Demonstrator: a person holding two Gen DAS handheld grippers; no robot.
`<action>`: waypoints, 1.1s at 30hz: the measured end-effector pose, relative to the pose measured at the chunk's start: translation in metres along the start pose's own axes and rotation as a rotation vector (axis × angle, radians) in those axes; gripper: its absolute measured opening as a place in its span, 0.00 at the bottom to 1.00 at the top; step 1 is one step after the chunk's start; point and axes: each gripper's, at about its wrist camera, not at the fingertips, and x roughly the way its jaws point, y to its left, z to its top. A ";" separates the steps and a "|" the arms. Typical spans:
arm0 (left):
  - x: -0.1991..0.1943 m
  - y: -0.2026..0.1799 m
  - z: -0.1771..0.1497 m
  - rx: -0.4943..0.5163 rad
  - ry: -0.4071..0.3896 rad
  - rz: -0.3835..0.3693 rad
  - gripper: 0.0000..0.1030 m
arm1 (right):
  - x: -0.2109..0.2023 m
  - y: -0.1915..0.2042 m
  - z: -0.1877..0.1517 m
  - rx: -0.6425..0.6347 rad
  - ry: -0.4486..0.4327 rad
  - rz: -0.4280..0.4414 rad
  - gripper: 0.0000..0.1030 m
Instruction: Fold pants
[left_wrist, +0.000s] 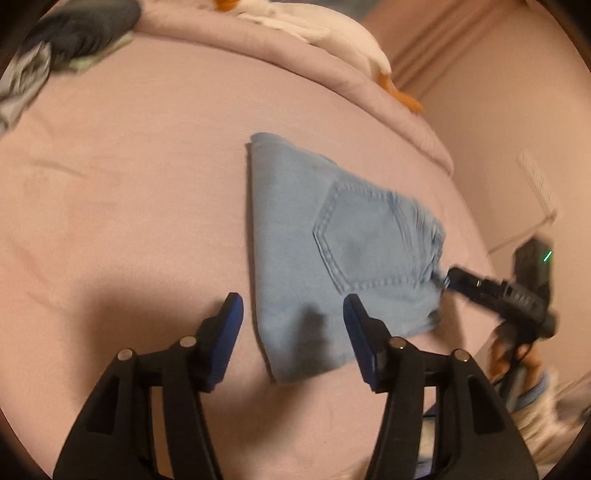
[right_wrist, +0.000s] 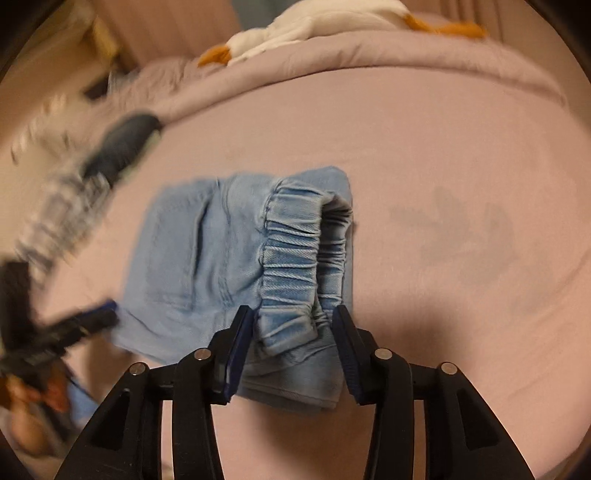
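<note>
Light blue denim pants (left_wrist: 332, 251) lie folded in a compact stack on the pink bed sheet (left_wrist: 129, 203), back pocket up. My left gripper (left_wrist: 293, 310) is open and empty, hovering above the near edge of the stack. In the right wrist view the pants (right_wrist: 236, 258) show their elastic waistband (right_wrist: 291, 266). My right gripper (right_wrist: 293, 321) is open with its jaws either side of the waistband end, not closed on it. The right gripper also shows in the left wrist view (left_wrist: 454, 277) at the stack's right edge. The left gripper shows blurred in the right wrist view (right_wrist: 96, 317).
A pile of dark and grey clothes (left_wrist: 66, 40) lies at the far left of the bed. A white and orange plush toy (left_wrist: 332, 33) rests on the rolled pink duvet (left_wrist: 258, 62) at the back. The bed's right edge drops to the floor (left_wrist: 498, 184).
</note>
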 end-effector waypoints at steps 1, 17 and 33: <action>0.001 0.005 0.002 -0.026 0.006 -0.016 0.54 | -0.002 -0.007 0.000 0.040 -0.005 0.028 0.60; 0.030 0.020 0.019 -0.139 0.141 -0.191 0.54 | 0.041 -0.045 0.011 0.291 0.199 0.315 0.70; 0.044 0.004 0.022 -0.075 0.142 -0.178 0.58 | 0.060 -0.037 0.026 0.230 0.213 0.365 0.75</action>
